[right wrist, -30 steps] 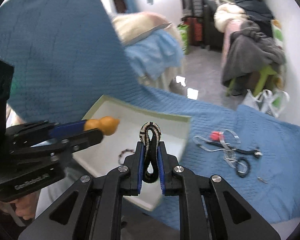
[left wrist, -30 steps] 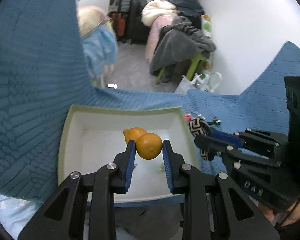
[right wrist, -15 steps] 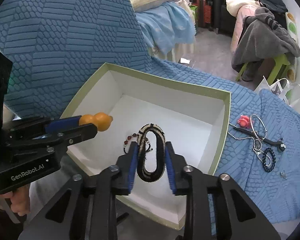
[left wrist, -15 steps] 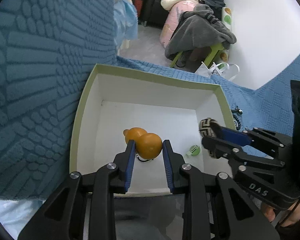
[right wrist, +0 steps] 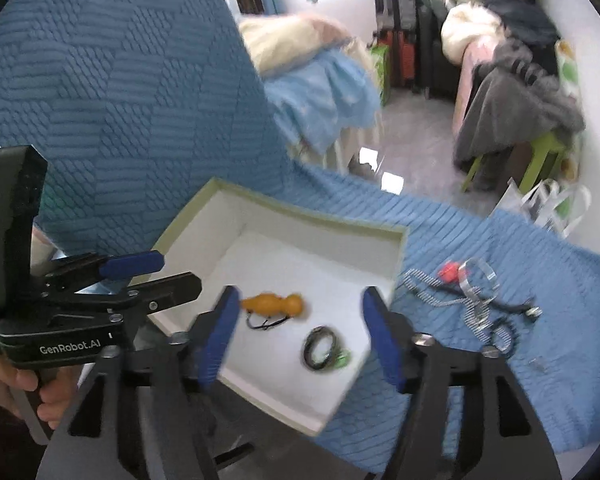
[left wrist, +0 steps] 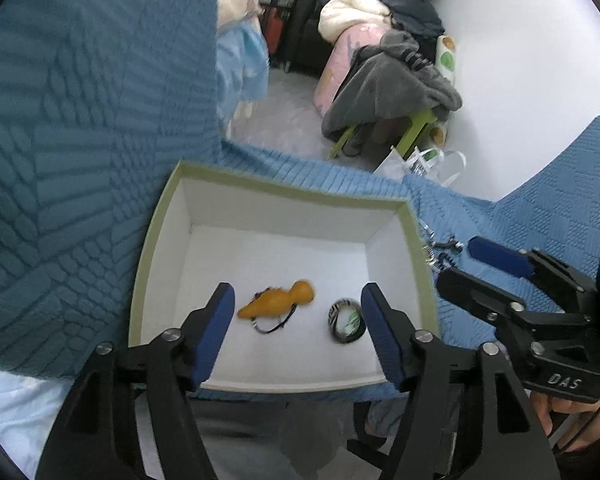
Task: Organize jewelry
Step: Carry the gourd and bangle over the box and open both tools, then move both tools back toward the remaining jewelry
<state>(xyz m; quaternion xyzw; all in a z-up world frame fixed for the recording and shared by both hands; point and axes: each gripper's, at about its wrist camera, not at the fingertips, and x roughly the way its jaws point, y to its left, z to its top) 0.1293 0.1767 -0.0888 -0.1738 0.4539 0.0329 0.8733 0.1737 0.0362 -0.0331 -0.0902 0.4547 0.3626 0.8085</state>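
Observation:
A white box with a green rim (left wrist: pixel 152 236) (right wrist: pixel 400 248) sits on the blue cover. An orange gourd pendant (left wrist: pixel 278 300) (right wrist: pixel 274 305) with a dark cord lies on its floor. A black-and-white woven bracelet (left wrist: pixel 346 320) (right wrist: pixel 320 347) lies to its right, with a small green piece beside it. My left gripper (left wrist: pixel 300 332) is open and empty above the box's near edge. My right gripper (right wrist: pixel 300 336) is open and empty above the box too. It shows from the side in the left wrist view (left wrist: pixel 480 270).
Loose jewelry lies on the blue cover right of the box: a silver chain and bangle (right wrist: pixel 478 280), a red charm (right wrist: pixel 448 272) and a dark beaded piece (right wrist: pixel 500 336). Beyond the edge are a floor, a clothes-covered green stool (left wrist: pixel 416 128) and a bed.
Both grippers opened. The gourd pendant dropped from the left one and the woven bracelet from the right one; both now lie on the box floor. Both grippers pulled back slightly.

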